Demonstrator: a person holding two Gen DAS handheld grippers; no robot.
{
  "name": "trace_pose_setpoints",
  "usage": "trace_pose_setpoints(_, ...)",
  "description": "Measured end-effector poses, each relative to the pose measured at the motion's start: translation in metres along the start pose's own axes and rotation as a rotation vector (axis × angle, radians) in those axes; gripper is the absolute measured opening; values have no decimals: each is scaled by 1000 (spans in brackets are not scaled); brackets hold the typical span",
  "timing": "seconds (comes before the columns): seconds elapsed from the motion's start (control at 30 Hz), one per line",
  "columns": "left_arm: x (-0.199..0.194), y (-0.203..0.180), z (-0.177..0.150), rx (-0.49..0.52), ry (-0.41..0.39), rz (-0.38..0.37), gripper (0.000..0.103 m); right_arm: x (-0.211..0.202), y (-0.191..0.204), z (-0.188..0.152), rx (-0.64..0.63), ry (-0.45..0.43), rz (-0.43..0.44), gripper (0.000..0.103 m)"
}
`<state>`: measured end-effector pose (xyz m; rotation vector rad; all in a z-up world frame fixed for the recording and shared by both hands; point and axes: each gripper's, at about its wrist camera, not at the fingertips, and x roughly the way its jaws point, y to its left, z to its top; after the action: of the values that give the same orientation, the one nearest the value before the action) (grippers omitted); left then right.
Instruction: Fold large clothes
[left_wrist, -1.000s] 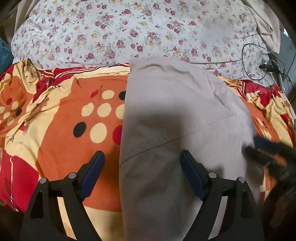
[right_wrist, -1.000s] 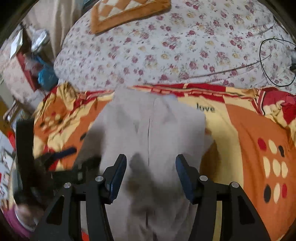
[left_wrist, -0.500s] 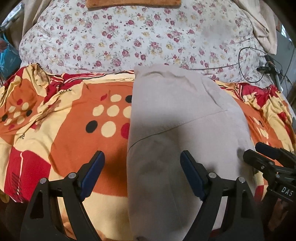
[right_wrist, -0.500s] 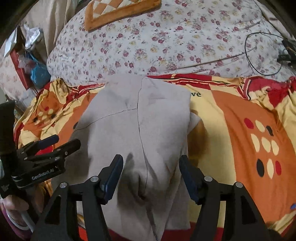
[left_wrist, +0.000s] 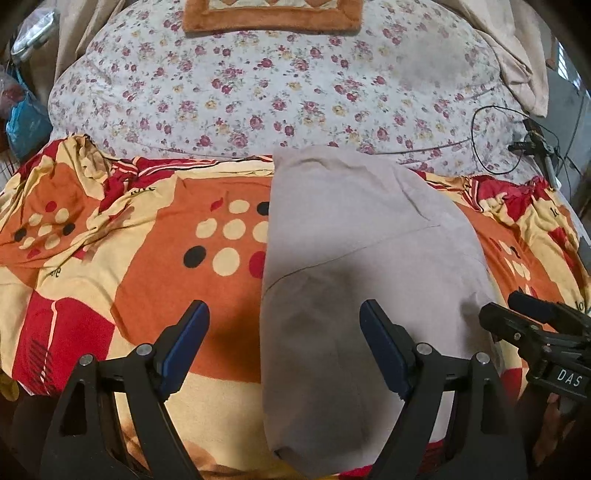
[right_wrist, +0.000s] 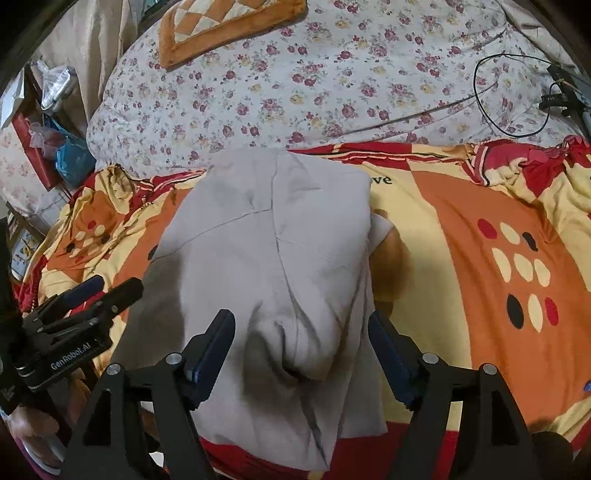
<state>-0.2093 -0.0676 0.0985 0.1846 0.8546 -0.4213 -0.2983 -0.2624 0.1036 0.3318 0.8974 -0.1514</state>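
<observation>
Both jaws stand wide and empty, the right gripper (right_wrist: 301, 347) having just been opening over the grey garment (right_wrist: 266, 280), the left gripper (left_wrist: 284, 338) straddling its left edge. Soft, limp and light, it lies folded mid-frame on the orange bedspread (left_wrist: 147, 295); you'd best pinch the bunched near hem.

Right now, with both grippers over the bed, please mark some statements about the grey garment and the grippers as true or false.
1. The grey garment lies folded on the orange patterned blanket. True.
2. The left gripper is clamped on the garment. False: its fingers stand wide apart and hold nothing.
3. The right gripper is open, with a bunched part of the garment below it. True; it has just been opening.
4. The blanket under the garment is plain blue. False: it is orange, red and cream with dots.
5. A black cable lies on the flowered sheet. True.
</observation>
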Motion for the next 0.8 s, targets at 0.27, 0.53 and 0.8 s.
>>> trace_pose_setpoints(0.27, -4, -9, 0, 6, 3, -12, 84, -3, -1, -1, 1, -10, 5, 80)
trace_pose_setpoints(0.53, -6, -12, -3, 10, -1, -9, 84, -7, -1, -2, 2, -21, 2, 81)
trace_pose_setpoints(0.8, -6, -8, -5, 5, -1, 12, 84, -9, 1, -2, -4, -34, -9, 82)
